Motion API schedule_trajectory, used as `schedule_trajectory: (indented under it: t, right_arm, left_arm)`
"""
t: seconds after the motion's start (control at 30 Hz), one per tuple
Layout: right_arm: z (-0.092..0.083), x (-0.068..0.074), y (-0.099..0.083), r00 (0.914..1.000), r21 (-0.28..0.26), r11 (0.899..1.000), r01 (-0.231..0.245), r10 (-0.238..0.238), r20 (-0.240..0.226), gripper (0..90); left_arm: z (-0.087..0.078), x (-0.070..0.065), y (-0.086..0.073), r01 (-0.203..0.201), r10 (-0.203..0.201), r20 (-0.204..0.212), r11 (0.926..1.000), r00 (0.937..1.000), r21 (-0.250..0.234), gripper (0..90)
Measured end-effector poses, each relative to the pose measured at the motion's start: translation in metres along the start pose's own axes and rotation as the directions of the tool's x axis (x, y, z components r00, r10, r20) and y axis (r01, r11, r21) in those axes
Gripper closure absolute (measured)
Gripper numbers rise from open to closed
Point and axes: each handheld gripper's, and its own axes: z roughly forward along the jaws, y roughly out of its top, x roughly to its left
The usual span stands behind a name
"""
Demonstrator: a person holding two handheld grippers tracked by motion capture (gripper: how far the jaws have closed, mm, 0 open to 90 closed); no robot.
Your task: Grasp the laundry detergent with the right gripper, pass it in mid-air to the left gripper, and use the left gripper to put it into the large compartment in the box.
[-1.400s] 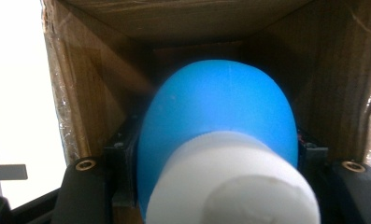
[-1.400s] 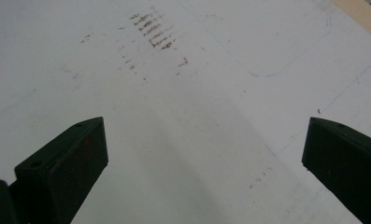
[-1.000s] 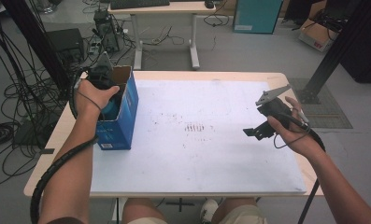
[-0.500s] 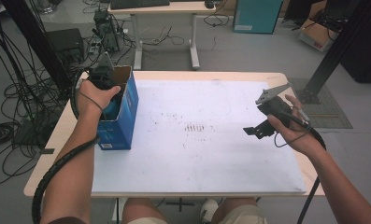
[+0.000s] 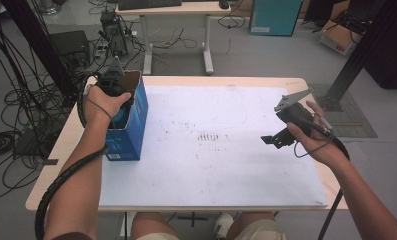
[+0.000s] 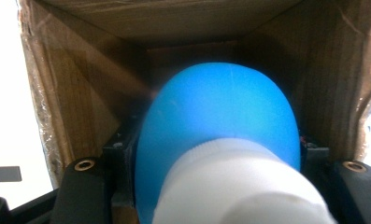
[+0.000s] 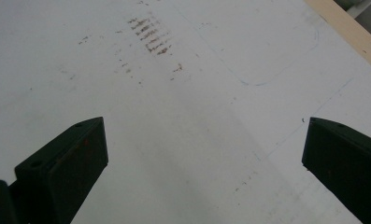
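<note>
A blue cardboard box (image 5: 134, 131) stands open-topped at the left side of the table. My left gripper (image 5: 117, 102) reaches down into it, with the hand over the opening. In the left gripper view its jaws grip a blue bottle (image 6: 220, 107) with a white cap (image 6: 239, 186) on both sides, between the box's brown inner walls (image 6: 75, 93). My right gripper (image 5: 275, 140) hovers over the right part of the white sheet (image 5: 211, 165). It stands open, and only bare sheet shows between its two black jaws in the right gripper view (image 7: 204, 144).
The white sheet covers most of the wooden table (image 5: 61, 150) and carries brown smudges (image 5: 208, 136) near its middle. Past the table's far edge are a desk (image 5: 171, 7), cables (image 5: 16, 100) on the floor at the left, and a black post (image 5: 361, 50) at the right.
</note>
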Motion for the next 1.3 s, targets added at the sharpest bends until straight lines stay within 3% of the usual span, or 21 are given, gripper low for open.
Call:
schedule_trajectory:
  t: [0.47, 0.8, 1.3]
  right_arm:
    - [-0.0008, -0.0005, -0.0033, 0.9998, 0.003, 1.0, -0.019, 0.019, -0.002, 0.0]
    - [0.0012, -0.0004, -0.0019, 1.0, -0.001, 1.0, -0.001, 0.001, -0.007, 0.0]
    - [0.0, 0.0, -0.0009, 0.9999, 0.001, 1.0, -0.011, 0.011, -0.007, 0.0]
  left_arm:
    - [0.0005, 0.0002, -0.0017, 0.004, -0.004, 0.004, 0.9999, 1.0, -0.01, 36.0]
    - [0.0008, 0.0003, -0.0021, 0.002, -0.002, 0.007, 0.9999, 1.0, -0.012, 36.0]
    - [0.002, 0.0006, -0.0026, 0.001, -0.001, 0.008, 0.9999, 1.0, -0.012, 36.0]
